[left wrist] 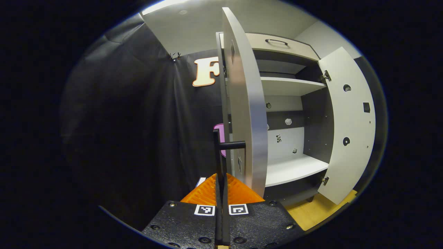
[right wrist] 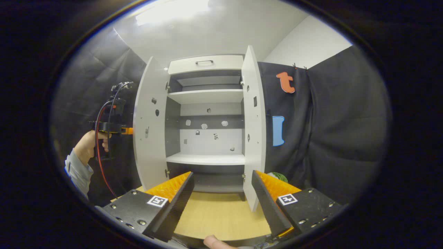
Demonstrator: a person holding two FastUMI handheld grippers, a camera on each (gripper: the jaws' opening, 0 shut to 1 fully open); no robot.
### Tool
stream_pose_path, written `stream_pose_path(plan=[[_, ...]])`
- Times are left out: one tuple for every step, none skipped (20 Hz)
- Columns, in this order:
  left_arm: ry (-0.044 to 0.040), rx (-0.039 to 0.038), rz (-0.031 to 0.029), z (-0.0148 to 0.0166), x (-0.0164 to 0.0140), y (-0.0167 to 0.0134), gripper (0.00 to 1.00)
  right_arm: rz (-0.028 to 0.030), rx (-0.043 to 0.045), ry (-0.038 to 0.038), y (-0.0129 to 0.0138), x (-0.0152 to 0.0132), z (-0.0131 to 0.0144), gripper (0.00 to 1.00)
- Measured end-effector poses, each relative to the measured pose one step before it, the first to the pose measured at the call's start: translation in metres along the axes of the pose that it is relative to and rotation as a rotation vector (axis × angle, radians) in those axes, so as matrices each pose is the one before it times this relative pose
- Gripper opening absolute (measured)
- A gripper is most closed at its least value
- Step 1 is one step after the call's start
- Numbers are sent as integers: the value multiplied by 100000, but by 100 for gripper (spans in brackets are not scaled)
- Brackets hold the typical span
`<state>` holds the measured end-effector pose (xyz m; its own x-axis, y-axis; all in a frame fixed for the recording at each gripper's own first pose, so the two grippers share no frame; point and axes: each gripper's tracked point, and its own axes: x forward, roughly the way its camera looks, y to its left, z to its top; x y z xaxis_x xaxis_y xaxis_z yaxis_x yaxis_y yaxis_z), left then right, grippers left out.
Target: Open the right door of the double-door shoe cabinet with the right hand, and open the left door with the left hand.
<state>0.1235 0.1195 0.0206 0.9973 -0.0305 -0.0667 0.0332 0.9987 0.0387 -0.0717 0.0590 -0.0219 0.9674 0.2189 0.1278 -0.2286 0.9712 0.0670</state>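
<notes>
Both doors swung wide. Left gripper [left wrist: 221,193] pinching left door's [left wrist: 245,110] handle [left wrist: 218,152]; right gripper [right wrist: 221,200] spread, near right door [right wrist: 252,128]. Probably light, stiff panels on hinges; best held by handle.

Black cloth wall [right wrist: 332,138], white ceiling [right wrist: 214,31], wooden floor [right wrist: 218,214].

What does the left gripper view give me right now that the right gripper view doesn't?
Left gripper view: the left gripper shut on the black handle of the left door, seen edge-on.

Right gripper view: the right gripper open and holding nothing, a hand holding the left gripper beside the left door, and a green object low behind the right door.

Both: doors swung open, bare shelves, top drawer closed.
</notes>
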Motion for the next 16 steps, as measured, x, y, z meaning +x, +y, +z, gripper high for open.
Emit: stream_pose_path(plan=[[1103, -2044, -792, -371, 199, 402, 1, 496, 100, -143, 126, 27, 10, 99], [-128, -878, -1410, 39, -78, 24, 0, 1970, 788, 631, 510, 69, -91, 99], [137, -231, -203, -104, -61, -35, 0, 1068, 420, 922, 361, 110, -422, 98], [394, 1409, 872, -203, -71, 68, 0, -652, -774, 125, -112, -26, -12, 100], [-353, 1062, 682, -50, -4, 27, 0, -1777, -1393, -384, -562, -181, 116, 97], [-328, -12, 530, 146, -18, 21, 1, -1944, -1223, -445, -429, -23, 81, 100], [-23, -742, 391, -6, -77, -27, 0, -1208, -774, -298, -160, -66, -58, 100], [-151, -1260, 72, 47, -110, -58, 0, -216, -504, -161, -4, 35, -49, 97], [417, -412, 91, -241, -219, -70, 0, 227, -34, 60, 212, 26, -134, 97], [927, 1014, 635, -287, -237, 77, 1, 315, 88, 126, 96, 4, 12, 97], [662, 1549, 818, -306, -252, 122, 1, 109, 38, -99, 14, -50, 3, 97], [397, 663, 1126, -201, -402, 86, 2, -192, -134, -166, -179, -77, 15, 100], [1078, -88, 869, -133, -444, -136, 2, -274, -62, -142, -108, 6, 5, 99], [842, -619, 551, -267, -582, -111, 2, -567, 347, -103, -168, -158, 36, 99], [-63, -977, -691, -106, -370, -279, 3, -132, 409, -66, -37, -30, 14, 97], [-45, -1819, -3037, -84, -671, -796, 3, -175, 287, 181, -48, 67, -118, 97]])
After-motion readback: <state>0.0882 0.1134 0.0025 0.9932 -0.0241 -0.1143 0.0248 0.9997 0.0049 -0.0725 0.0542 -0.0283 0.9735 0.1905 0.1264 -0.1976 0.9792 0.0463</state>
